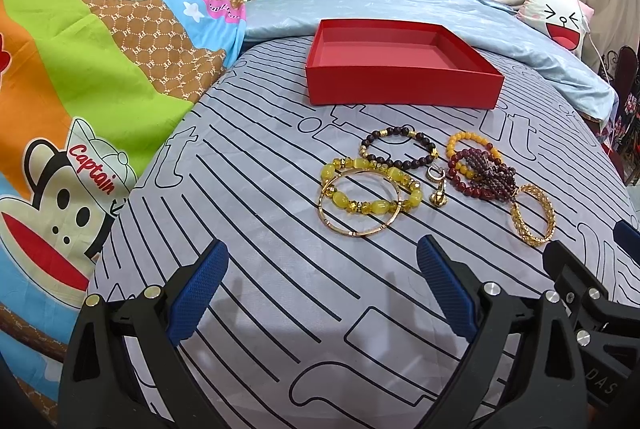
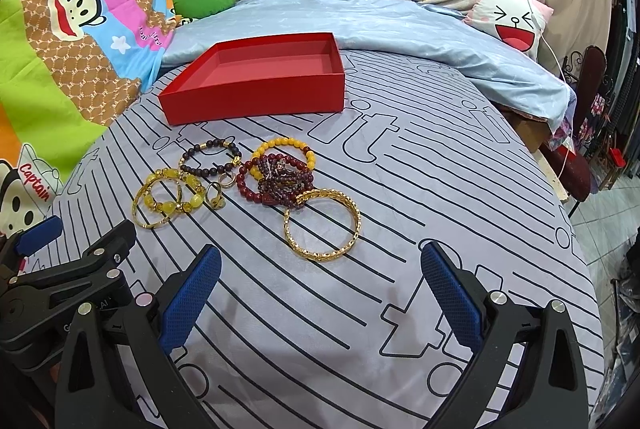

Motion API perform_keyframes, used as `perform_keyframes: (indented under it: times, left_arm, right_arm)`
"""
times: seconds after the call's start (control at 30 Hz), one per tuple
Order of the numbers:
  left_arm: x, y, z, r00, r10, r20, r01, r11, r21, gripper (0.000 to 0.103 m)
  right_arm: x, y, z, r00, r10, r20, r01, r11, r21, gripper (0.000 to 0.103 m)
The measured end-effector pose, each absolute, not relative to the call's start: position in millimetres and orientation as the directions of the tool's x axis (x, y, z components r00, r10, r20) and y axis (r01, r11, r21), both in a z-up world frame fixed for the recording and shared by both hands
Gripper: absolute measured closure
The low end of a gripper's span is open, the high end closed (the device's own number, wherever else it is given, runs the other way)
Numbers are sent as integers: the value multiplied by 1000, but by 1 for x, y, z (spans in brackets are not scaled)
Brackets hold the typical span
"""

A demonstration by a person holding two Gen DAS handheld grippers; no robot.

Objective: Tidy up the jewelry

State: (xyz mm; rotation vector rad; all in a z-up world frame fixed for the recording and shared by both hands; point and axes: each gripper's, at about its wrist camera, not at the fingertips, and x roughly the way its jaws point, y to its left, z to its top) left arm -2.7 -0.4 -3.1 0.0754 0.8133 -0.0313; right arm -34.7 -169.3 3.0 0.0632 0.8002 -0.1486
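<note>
Red cardboard up ahead on my left wrist view: the red box [image 1: 404,77] sits bare inside on the striped bedsheet [image 1: 248,261], and nearer to me the jewelry lies in a loose cluster, plain gold bangle [image 1: 359,203] overlapping the yellow bead bracelet [image 1: 370,189], the dark bead bracelet [image 1: 400,147] just behind them. My left gripper [image 1: 322,293] hangs wide apart, nothing between its blue pads [image 1: 200,297], short of the bangle. Over to the right wrist view: the patterned gold bangle [image 2: 322,224] lies closest, its far edge touching the tangled red beads [image 2: 276,181], and my right gripper [image 2: 320,293] is spread wide too, holding nothing. Here's my worry: the red strands look knotted, so lifting one piece could drag its neighbours along; and the soft sheet may bunch under a pad, letting a thin bangle slip out.
</note>
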Motion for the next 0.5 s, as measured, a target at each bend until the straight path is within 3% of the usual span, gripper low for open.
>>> perform_keyframes:
  times: [0.5]
  left_arm:
    - [-4, 0, -5, 687, -2, -727, 56, 997, 50, 12]
  right_arm:
    - [-35, -168, 5, 689, -108, -717, 155, 988, 1, 6]
